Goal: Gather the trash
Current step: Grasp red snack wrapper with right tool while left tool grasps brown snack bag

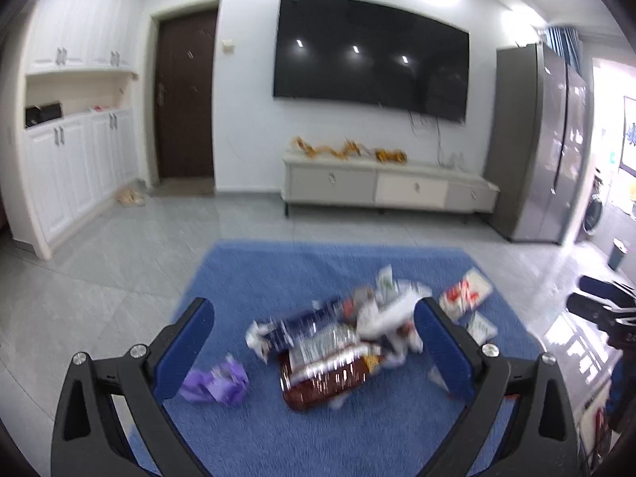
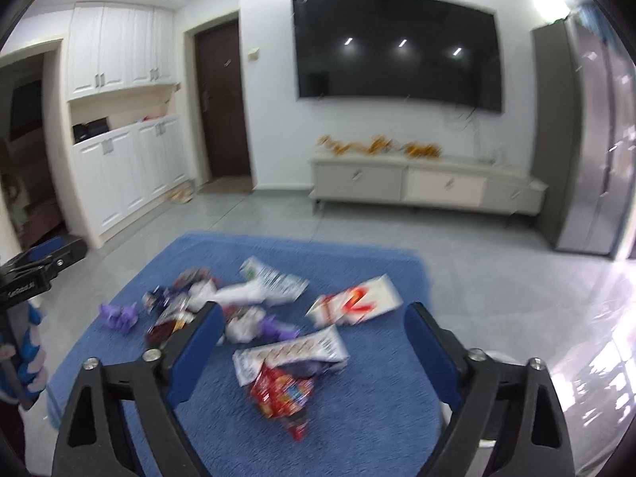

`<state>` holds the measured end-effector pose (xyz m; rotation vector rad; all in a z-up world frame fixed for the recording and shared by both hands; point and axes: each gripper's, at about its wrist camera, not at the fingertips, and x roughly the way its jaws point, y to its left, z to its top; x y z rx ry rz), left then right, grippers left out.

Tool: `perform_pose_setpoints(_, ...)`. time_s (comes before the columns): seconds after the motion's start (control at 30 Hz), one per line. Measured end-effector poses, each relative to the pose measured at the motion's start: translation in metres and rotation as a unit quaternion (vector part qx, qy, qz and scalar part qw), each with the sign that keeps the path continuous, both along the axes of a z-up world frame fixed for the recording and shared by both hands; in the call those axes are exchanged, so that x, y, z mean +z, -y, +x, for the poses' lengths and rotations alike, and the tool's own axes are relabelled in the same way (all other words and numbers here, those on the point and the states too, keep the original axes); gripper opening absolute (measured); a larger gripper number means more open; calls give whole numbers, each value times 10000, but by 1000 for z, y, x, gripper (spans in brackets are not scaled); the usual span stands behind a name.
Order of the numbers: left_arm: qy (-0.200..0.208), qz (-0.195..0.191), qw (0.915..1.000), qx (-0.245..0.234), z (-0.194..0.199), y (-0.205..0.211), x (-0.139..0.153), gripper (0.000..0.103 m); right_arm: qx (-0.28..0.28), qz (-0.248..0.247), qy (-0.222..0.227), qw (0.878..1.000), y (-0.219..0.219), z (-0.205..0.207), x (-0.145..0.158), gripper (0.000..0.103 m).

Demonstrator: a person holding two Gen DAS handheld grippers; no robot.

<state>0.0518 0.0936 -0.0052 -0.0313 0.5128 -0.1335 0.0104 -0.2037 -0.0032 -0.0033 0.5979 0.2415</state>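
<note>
Trash lies scattered on a blue rug (image 1: 278, 437) (image 2: 357, 437). In the left wrist view a brown plastic bottle (image 1: 326, 377) lies among wrappers, with a crumpled purple wrapper (image 1: 216, 383) to its left and a white and red packet (image 1: 465, 292) at the right. My left gripper (image 1: 314, 318) is open and empty above the pile. In the right wrist view a red snack wrapper (image 2: 282, 393) and a white wrapper (image 2: 290, 351) lie between the fingers of my right gripper (image 2: 314, 318), which is open and empty. A white and red packet (image 2: 353, 300) lies beyond.
A pale TV cabinet (image 1: 389, 187) stands at the far wall under a large TV (image 1: 369, 51). White cupboards (image 1: 75, 171) line the left side, a grey fridge (image 1: 540, 139) the right. A small bin (image 1: 618, 252) stands far right. Tiled floor surrounds the rug.
</note>
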Motion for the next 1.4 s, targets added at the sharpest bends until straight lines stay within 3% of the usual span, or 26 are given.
perform_pose_setpoints(0.2,-676,274,9961,-504,5,6,-50,99,721,93,-872,9935,-13,18,-58,75)
perform_pose_setpoints(0.57,-1268,1166,9795,-1041,55,44,-102,93,1102,-130,-1554,9816,-29,36,-116,71)
perform_pose_setpoints(0.73,-1502,1181,9763,-1012,76,46,-115,70,1157,-209,-1667,9790,-32,43,-125,66)
perform_pose_setpoints(1.0,-1609,571,9801,-1013,82,24,-102,59,1226,-80,-1735,9772,-30,48,-132,52)
perform_pose_setpoints(1.07,-1664,404,9801,-1001,84,19,-101,51,1254,-10,-1756,9764,-28,47,-131,45)
perform_pose_setpoints(1.23,-1763,187,9795,-961,88,13,-99,20,1312,156,-1757,9755,-21,40,-129,27)
perform_pose_setpoints(1.4,-1654,206,9814,-953,75,14,-91,6,1345,345,-1718,9753,-13,30,-122,18)
